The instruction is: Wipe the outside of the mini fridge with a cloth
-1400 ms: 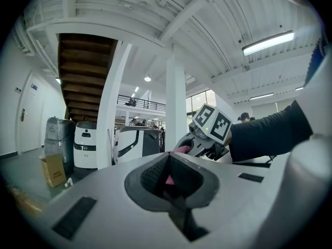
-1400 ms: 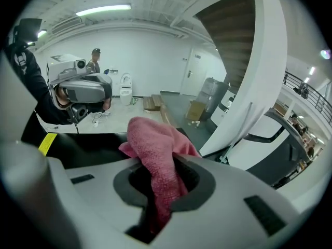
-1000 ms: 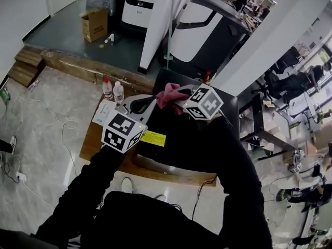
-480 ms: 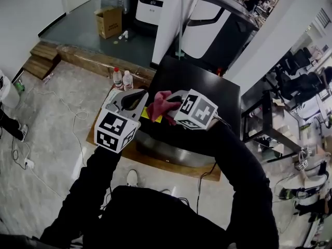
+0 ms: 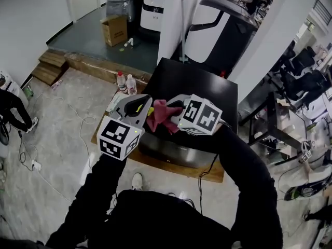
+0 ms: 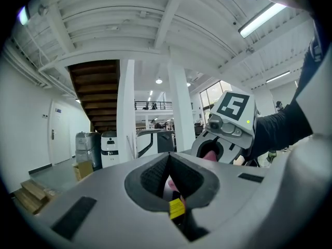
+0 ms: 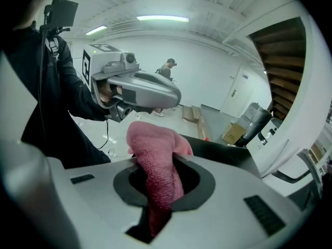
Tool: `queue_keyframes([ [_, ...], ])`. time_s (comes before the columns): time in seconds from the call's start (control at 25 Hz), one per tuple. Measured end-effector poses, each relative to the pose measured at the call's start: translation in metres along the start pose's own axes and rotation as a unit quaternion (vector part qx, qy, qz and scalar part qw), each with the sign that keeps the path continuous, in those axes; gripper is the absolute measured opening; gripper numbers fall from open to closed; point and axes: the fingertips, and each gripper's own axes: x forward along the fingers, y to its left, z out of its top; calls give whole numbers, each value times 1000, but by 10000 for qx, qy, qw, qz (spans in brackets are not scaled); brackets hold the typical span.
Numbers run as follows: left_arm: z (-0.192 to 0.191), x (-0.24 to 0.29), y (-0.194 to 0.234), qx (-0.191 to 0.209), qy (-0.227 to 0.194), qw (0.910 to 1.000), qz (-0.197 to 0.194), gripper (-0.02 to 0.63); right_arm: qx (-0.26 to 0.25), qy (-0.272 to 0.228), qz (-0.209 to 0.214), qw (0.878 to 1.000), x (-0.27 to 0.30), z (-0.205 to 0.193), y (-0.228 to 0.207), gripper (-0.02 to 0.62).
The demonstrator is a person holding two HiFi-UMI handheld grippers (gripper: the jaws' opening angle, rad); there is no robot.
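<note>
Pink cloth [image 7: 155,162] pinched in right claw [image 5: 174,111] (just above mini fridge [image 5: 202,82]).

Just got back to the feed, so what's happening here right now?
A person stands over the black mini fridge with a gripper in each hand. The right gripper is clamped on the pink cloth, above the fridge's front edge. The left gripper meets it with pink showing between its fingers, so it seems to pinch the cloth too.
</note>
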Motion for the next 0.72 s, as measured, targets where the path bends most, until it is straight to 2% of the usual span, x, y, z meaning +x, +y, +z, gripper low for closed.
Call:
queue_keyframes([
  [0.16,27,22,-24,44,-242,9996,-110,6,99,-162,-489,9986,-57,-13,-29,51],
  [0.4,68,84,-71,-34,-605,9971,-467,6,438,-49,-1184,9920,-138,-53,-90,52],
  [0.56,75,127,-98,-119,-651,9960,-606,6,793,102,-1517,9852,-164,-92,-131,52],
  [0.72,67,165,-121,-176,-527,9958,-728,6,1074,236,-1636,9804,-170,-132,-166,52],
])
